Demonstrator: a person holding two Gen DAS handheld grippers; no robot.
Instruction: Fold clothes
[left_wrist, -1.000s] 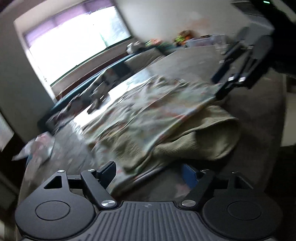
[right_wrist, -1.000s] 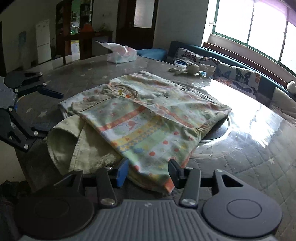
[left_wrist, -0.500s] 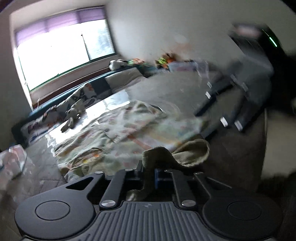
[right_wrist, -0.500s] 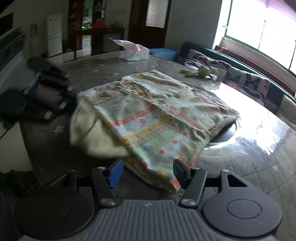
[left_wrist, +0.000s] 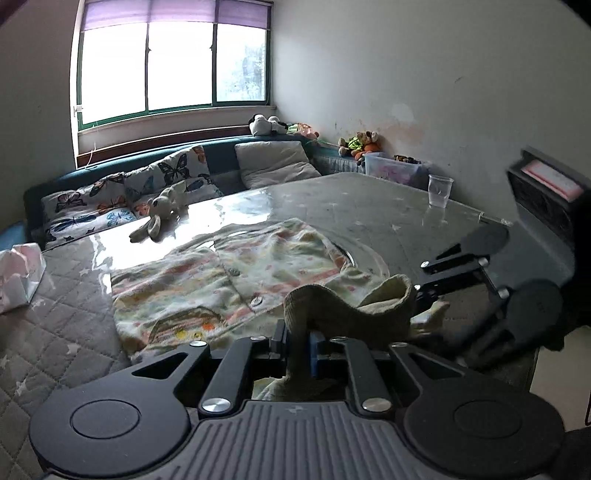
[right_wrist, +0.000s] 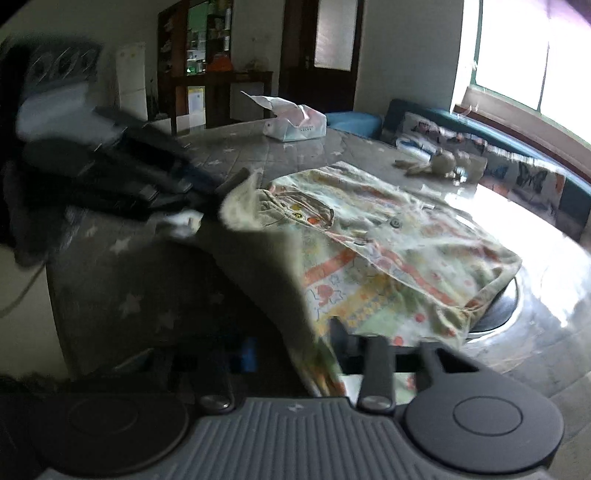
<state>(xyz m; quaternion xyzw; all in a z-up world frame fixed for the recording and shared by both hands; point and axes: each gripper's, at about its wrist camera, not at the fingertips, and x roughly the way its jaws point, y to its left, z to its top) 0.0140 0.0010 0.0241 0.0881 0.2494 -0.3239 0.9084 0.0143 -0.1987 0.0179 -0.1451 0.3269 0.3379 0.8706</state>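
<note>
A patterned shirt (left_wrist: 240, 280) lies over an olive ribbed garment (left_wrist: 347, 306) on the quilted table (left_wrist: 332, 206). My left gripper (left_wrist: 297, 341) pinches the olive garment's edge and holds it raised; its jaws are easing open a little with the cloth still pressed between them. In the right wrist view the patterned shirt (right_wrist: 399, 251) spreads to the right. A dark lifted fold runs from the blurred left gripper (right_wrist: 207, 199) down to my right gripper (right_wrist: 293, 347). Its jaws are closing on the shirt's hem, with olive cloth alongside. The right gripper (left_wrist: 419, 295) also shows at the cloth's right end.
A tissue pack (right_wrist: 295, 123) sits at the table's far side. A plush rabbit (left_wrist: 162, 210) lies near the sofa with butterfly cushions (left_wrist: 122, 192). A plastic cup (left_wrist: 439, 190) stands near the wall. A round inset (right_wrist: 498, 306) shows under the shirt's edge.
My left gripper shut on the olive garment's edge and lifted it. My right gripper closed on the hem in front of it. The cloth between the two grippers now hangs raised.
</note>
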